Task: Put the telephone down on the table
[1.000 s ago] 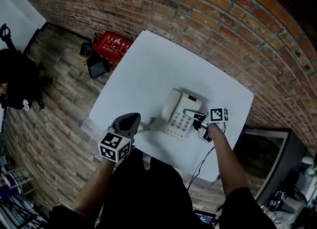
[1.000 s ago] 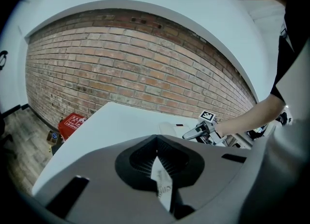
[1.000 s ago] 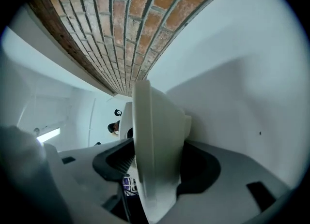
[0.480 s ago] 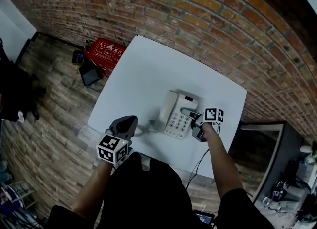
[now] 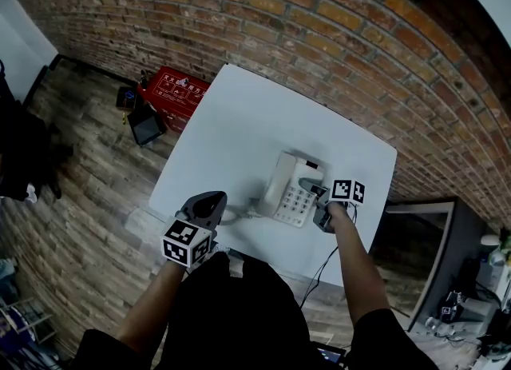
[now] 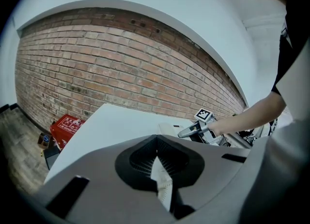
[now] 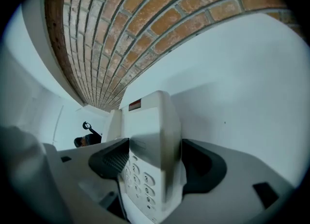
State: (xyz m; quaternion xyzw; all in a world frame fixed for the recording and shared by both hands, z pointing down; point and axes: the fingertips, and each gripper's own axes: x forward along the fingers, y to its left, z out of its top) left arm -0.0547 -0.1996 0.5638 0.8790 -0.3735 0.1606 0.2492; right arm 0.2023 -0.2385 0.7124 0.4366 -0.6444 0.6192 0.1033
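A white push-button telephone point(image 5: 294, 188) lies flat on the white table point(image 5: 239, 121), its handset resting along its left side. My right gripper point(image 5: 317, 203) is at the phone's right edge. In the right gripper view the phone's keypad end point(image 7: 150, 136) stands between the jaws, which are opening, and a gap shows beside the right pad. My left gripper point(image 5: 209, 200) hovers at the table's front left corner, apart from the phone, jaws together point(image 6: 157, 162). A thin pale strip shows between its pads, and I cannot tell what it is. From there the right gripper point(image 6: 191, 131) is seen at the phone.
A brick wall point(image 5: 319, 25) runs close behind the table. On the wooden floor to the left lie a red box point(image 5: 180, 85) and a dark tablet-like device point(image 5: 148, 125). A thin cable point(image 5: 323, 268) hangs off the table's front edge. A dark cabinet point(image 5: 419, 240) stands at the right.
The head view has shifted a little. The telephone stays where it was on the table. The right gripper remains at its right edge, and the left gripper has barely moved.
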